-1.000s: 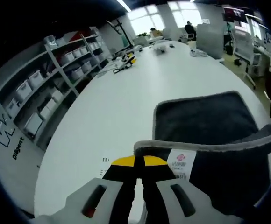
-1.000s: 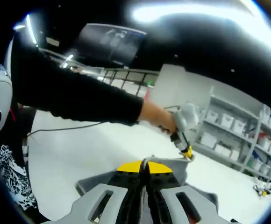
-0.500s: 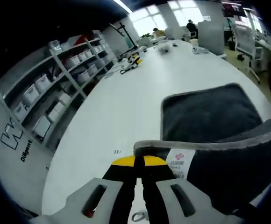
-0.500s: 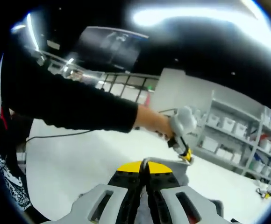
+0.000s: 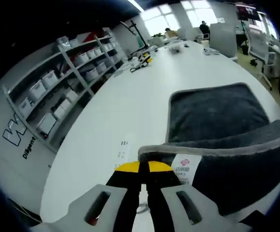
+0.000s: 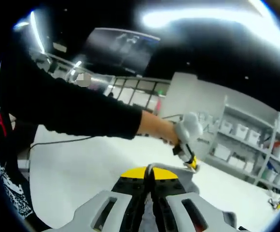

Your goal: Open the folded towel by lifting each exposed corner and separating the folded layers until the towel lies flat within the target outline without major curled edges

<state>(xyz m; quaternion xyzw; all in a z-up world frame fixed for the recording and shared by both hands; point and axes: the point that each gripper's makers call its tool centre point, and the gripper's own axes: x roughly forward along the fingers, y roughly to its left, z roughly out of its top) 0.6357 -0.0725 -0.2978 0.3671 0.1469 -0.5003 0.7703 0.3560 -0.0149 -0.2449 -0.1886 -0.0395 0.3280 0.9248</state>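
Slip risk first: left gripper (image 5: 143, 170) has jaws closed on grey towel (image 5: 217, 116) edge right by white sewn label (image 5: 186, 170), and only a thin bite of hem shows btwn the yellow tips; if the two hands pull apart unevenly or too fast, hem could pop out and the lifted layer would flop back folded. Right gripper (image 6: 149, 173) likewise pinched shut on a grey towel fold (image 6: 183, 186), so a twist btwn hands could leave a curled edge when laid down. No target outline discernible on white table (image 5: 120, 106), so placement could drift. Towel loc: far part lies flat on table in left gripper view, near edge raised off it in the jaws, sagging to the right. Pose: in right gripper view, person's arm in black sleeve (image 6: 72, 111) reaches across from left, hand (image 6: 161, 130) wrapped on the left gripper's handle, tips angled down onto towel. Shelving w/ white bins (image 5: 58, 92) along wall, well apart from work.
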